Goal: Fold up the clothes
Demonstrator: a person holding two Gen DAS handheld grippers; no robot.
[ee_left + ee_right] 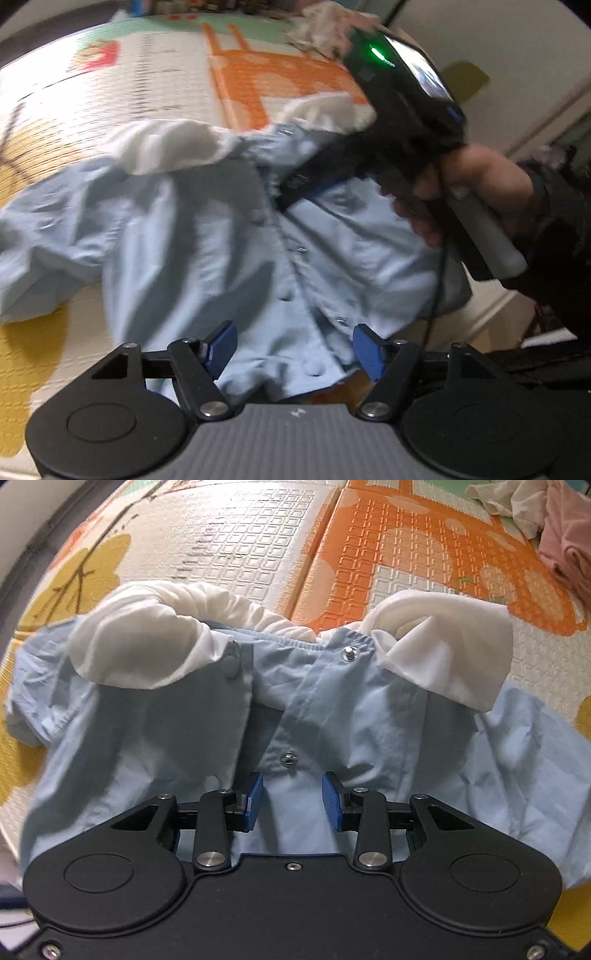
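Right wrist view: a light blue shirt [155, 760] with a white ruffled collar [147, 646] lies front-up on a patterned play mat [258, 542], the floor covering here. The placket is unsnapped near the neck; metal snaps [349, 653] show along the right-hand edge, and the two front panels gape apart there. The right gripper [291, 800] hovers low over the mid-front, fingers [255, 800] parted wide with only flat cloth showing between them, nothing gripped.

Left wrist view (blurred): the left gripper [293, 347] sits over the hem end of the same shirt, fingers [225, 341] also spread well apart and holding nothing. The person's right hand [476, 184] is seen gripping the other tool's handle above the cloth. A heap of white and pink garments [543, 520] lies well apart at the far corner of the mat.

Handling, as judged: thin woven cotton, light, limp, wrinkles easily, will sag and slide on the mat rather than hold a crease. The collar is bulkier and springy. Best holds look like the doubled placket strip, the hem corners or the shoulder seams, where layers give the fingers something to bite. A single layer mid-panel would likely bunch.

The sleeves spread out sideways and no fold lines are visible; the shirt lies open and rumpled.
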